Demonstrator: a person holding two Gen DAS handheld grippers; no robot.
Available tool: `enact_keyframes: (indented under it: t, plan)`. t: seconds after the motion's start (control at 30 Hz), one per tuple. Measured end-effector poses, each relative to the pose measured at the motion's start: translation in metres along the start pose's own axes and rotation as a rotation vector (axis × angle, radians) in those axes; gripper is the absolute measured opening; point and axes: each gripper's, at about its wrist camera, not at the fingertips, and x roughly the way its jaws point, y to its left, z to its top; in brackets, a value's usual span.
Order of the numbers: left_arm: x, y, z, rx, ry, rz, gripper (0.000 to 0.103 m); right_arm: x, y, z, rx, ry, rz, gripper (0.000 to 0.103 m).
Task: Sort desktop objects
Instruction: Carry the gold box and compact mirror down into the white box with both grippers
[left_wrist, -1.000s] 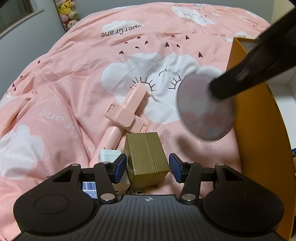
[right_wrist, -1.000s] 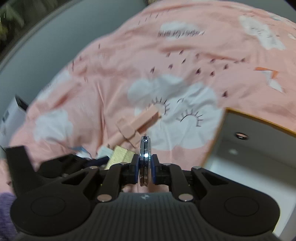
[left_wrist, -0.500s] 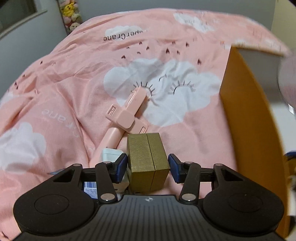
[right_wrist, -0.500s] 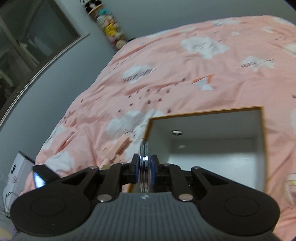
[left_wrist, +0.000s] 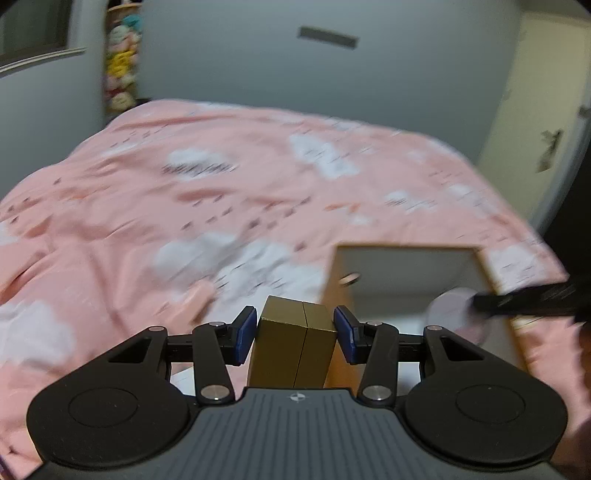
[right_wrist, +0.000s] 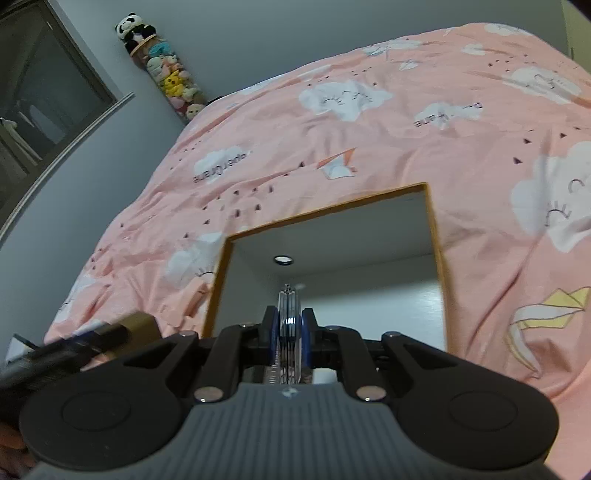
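My left gripper (left_wrist: 295, 334) is shut on a gold box (left_wrist: 293, 343) and holds it lifted above the pink bedspread, beside the orange-rimmed box (left_wrist: 330, 280). My right gripper (right_wrist: 289, 332) is shut on a thin round silver disc (right_wrist: 288, 317), held edge-on over the white inside of the orange-rimmed box (right_wrist: 436, 236). The disc (left_wrist: 452, 308) and the right gripper's dark arm also show at the right of the left wrist view. The gold box (right_wrist: 138, 323) and left gripper show at the lower left of the right wrist view.
The pink cloud-print bedspread (right_wrist: 369, 122) covers the whole surface. A small round thing (right_wrist: 283, 260) sits on the box's far inner wall. A column of plush toys (right_wrist: 166, 74) stands by the grey wall. The left wrist view is blurred.
My left gripper has closed on the gold box and lifted it off the bedspread, tilting up toward the orange-rimmed box. My right gripper carried the disc over the box's opening.
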Motion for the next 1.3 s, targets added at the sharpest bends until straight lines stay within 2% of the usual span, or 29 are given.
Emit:
enact_keyframes:
  t: [0.1,0.2,0.27,0.37,0.47,0.6,0.73,0.87,1.0,1.3]
  plan:
    - [-0.001,-0.021,0.011,0.018,-0.015,-0.096,0.053,0.000,-0.007,-0.003,0.010,-0.002,-0.018,0.013]
    - [0.009,-0.046,0.016,0.052,0.004,-0.177,0.053,0.002,-0.014,-0.006,0.031,0.003,-0.028,0.013]
    - [0.023,-0.062,0.016,0.064,0.034,-0.214,0.053,0.003,-0.019,-0.008,0.041,0.006,-0.037,0.013]
    - [0.053,-0.072,0.011,0.028,0.127,-0.246,0.053,0.007,-0.023,-0.012,0.040,0.002,-0.066,0.013]
    - [0.079,-0.077,0.004,-0.008,0.203,-0.238,0.053,0.012,-0.028,-0.016,0.039,0.001,-0.091,0.013]
    - [0.096,-0.080,-0.001,-0.021,0.236,-0.218,0.053,0.019,-0.032,-0.019,0.042,0.009,-0.089,0.013]
    - [0.113,-0.085,-0.003,-0.015,0.326,-0.174,0.053,0.023,-0.032,-0.019,0.036,0.019,-0.081,0.013]
    - [0.119,-0.085,-0.004,-0.033,0.373,-0.164,0.053,0.026,-0.031,-0.019,0.020,0.026,-0.096,0.013]
    - [0.126,-0.083,-0.001,-0.061,0.401,-0.158,0.053,0.029,-0.029,-0.019,0.016,0.041,-0.103,0.013]
    - [0.139,-0.069,-0.005,-0.151,0.444,-0.207,0.053,0.038,-0.026,-0.015,0.005,0.090,-0.132,0.013]
